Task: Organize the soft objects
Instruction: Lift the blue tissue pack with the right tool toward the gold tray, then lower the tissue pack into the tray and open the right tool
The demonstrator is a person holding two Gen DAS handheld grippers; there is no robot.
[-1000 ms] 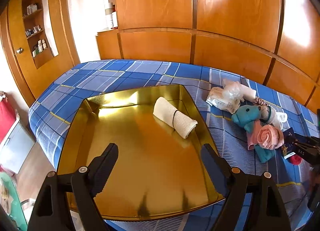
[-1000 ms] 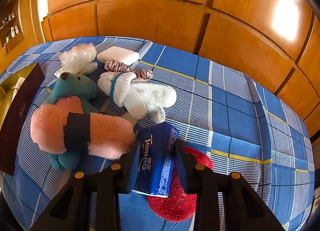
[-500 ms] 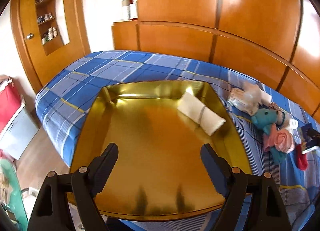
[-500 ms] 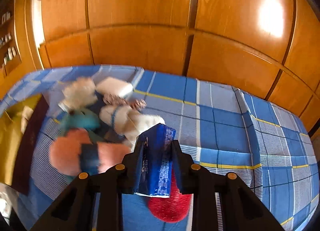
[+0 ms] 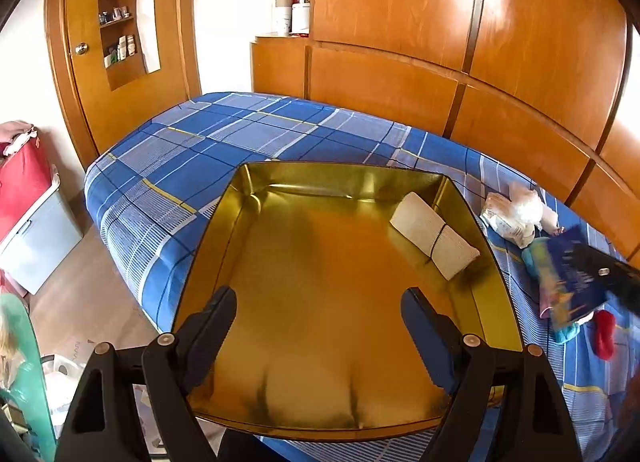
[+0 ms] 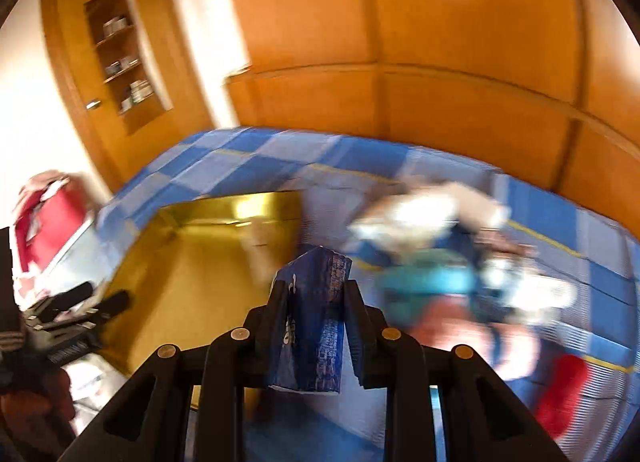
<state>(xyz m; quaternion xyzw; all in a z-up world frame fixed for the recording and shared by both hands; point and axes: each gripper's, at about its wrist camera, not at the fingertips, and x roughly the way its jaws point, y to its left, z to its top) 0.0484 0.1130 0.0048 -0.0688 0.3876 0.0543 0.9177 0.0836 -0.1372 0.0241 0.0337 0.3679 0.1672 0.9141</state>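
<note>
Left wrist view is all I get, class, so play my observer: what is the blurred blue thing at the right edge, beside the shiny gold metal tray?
Observer: A blue plastic tissue packet, pinched upright in the right gripper.
Operator: Is it over the tray?
Observer: I cannot tell; the right wrist view shows the shiny gold metal tray ahead, left of the packet.
Operator: Is my left gripper visible there?
Observer: Yes, the left gripper is by the tray's near left edge, open and empty.
</note>
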